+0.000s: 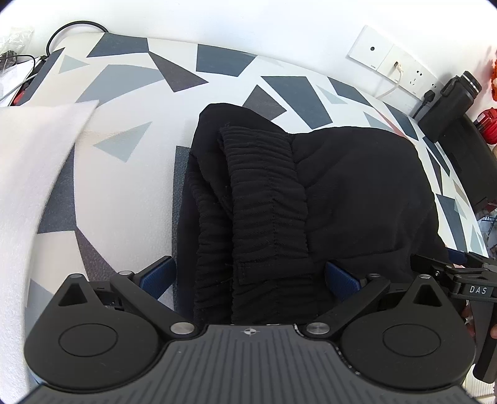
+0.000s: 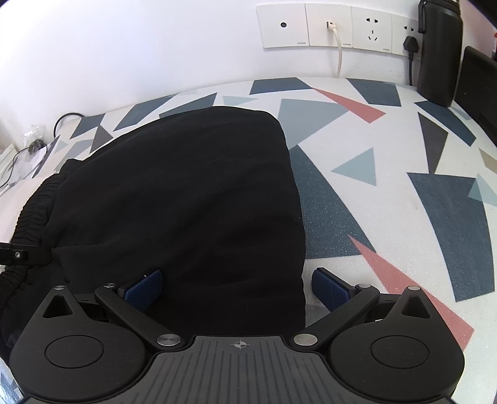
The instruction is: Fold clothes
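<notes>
A folded black garment [image 1: 310, 192] lies on a bench [image 1: 130, 174] covered in a white cloth printed with grey, blue and pink shards, its ribbed elastic waistband [image 1: 264, 192] turned up along the left side of the bundle. The left tongs [image 1: 254, 276] stand apart at the near edge of the garment, blue pads [image 1: 158, 273] on either side of the waistband, the fabric lying between them rather than pinched. The right tongs [image 2: 236, 286] are likewise spread wide at the near right corner of the bundle: the left pad [image 2: 146, 287] rests over the black cloth, the right pad [image 2: 329, 287] over bare bench just beside the garment's edge. A white fabric [image 1: 34, 174] lies at the left of the bench. At the far side, a row of white wall sockets [image 2: 332, 28] holds a white cable [image 2: 338, 52] and a black plug [image 2: 410, 43], with a black bottle [image 2: 438, 52] standing at the far right.
</notes>
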Action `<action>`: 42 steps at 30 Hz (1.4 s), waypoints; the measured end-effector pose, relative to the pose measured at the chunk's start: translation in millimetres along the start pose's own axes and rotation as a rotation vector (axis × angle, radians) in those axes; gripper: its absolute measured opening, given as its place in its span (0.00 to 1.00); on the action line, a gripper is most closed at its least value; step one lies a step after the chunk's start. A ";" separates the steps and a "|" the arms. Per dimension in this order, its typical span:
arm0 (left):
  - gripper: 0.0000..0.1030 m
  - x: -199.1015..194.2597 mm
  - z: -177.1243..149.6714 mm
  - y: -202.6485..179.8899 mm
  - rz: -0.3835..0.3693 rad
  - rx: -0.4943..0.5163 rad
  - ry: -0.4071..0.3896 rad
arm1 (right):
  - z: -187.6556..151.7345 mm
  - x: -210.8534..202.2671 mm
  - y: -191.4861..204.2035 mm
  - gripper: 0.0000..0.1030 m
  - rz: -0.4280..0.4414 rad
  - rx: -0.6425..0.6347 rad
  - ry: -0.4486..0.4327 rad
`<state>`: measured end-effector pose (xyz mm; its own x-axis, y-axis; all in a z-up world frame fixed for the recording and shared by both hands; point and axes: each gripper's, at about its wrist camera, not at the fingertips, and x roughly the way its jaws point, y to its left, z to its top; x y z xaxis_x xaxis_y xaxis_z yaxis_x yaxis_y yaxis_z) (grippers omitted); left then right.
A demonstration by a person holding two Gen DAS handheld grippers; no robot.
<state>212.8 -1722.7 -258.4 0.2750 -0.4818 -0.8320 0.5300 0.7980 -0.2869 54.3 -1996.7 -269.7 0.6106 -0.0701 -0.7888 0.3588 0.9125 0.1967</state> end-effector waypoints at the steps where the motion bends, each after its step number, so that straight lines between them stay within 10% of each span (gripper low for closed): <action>1: 1.00 0.4 -0.6 -1.1 0.004 0.005 -0.002 | 0.2 0.2 0.2 0.99 -0.001 -0.003 0.001; 18: 1.00 3.6 -12.0 -12.2 0.045 0.073 -0.069 | -4.2 2.1 4.6 0.99 -0.012 -0.070 -0.034; 42: 1.00 11.2 11.3 -0.6 -0.083 0.057 0.015 | -4.4 -0.4 6.3 0.99 -0.004 -0.071 -0.035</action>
<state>224.6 -1732.7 -262.3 0.2163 -0.5400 -0.8134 0.5951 0.7334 -0.3286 53.3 -1989.1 -270.7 0.6338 -0.0868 -0.7686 0.3114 0.9383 0.1508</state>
